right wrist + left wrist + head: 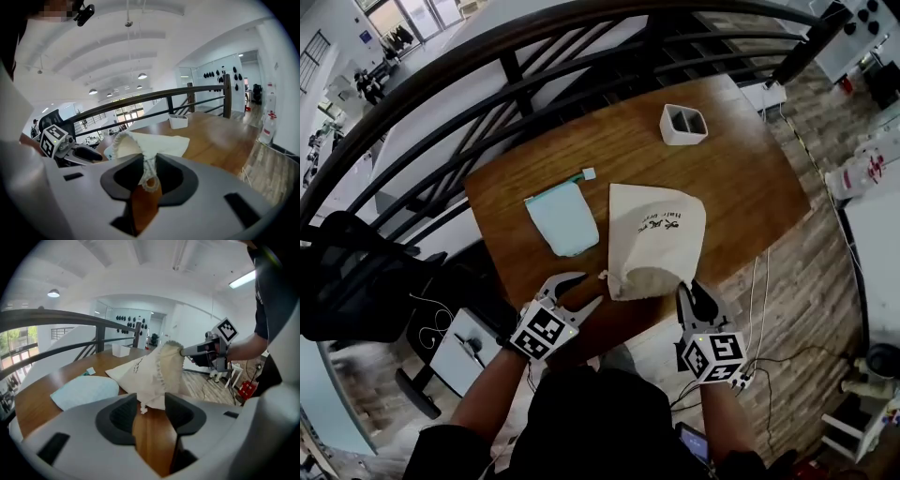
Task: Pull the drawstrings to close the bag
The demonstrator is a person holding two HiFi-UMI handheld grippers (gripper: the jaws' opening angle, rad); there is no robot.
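Observation:
A cream drawstring bag [652,234] lies on the wooden table [750,187], its gathered mouth toward the near edge. My right gripper [686,286] is shut on the bag's right drawstring loop [149,180] and holds that corner of the bag [154,143] lifted. In the left gripper view the right gripper [187,351] shows at the bag's raised top [154,371]. My left gripper [589,289] is at the bag's left corner. Its jaws [151,404] stand apart, with the knotted end of the left drawstring [141,408] hanging between them, close to the left jaw.
A light blue pouch [563,217] lies left of the bag, with a small tag [588,173] behind it. A white two-part container [683,125] stands at the table's far side. A dark railing [534,66] runs behind the table. Cables [759,291] lie on the floor at the right.

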